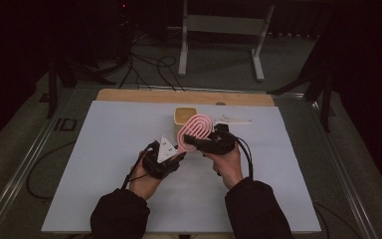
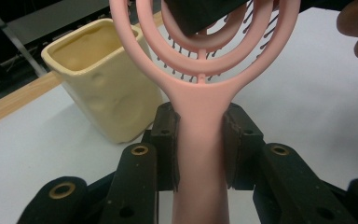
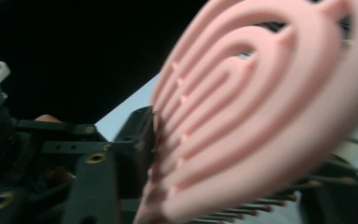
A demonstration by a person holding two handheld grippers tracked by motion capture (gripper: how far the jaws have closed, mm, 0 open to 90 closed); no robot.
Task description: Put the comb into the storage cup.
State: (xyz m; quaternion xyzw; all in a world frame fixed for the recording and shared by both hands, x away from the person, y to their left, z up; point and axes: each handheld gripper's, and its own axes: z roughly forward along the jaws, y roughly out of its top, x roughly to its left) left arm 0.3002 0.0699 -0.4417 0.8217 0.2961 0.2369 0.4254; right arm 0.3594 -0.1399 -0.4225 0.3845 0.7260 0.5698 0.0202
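Pinching pink brush [image 2: 200, 140] by its handle with left gripper [image 2: 200, 144], long axis aimed past yellow cup [image 2: 102, 84]; right gripper [image 3: 168, 154] jaws clamped on brush head, just before cup.

The pale yellow ceramic cup [image 1: 185, 116] is taken as the landmark; it is set on the white tabletop [image 1: 104, 164] near the far edge. Just before it and to its right, the pink plastic hairbrush [image 1: 195, 130] is held above the tabletop. The brush's handle is clamped in the left hand-held gripper [image 1: 178, 155], before the cup, and its head is gripped by the right hand-held gripper [image 1: 190, 141], before and right of the cup. A small white flat piece [image 1: 233, 120] lies right of the cup.
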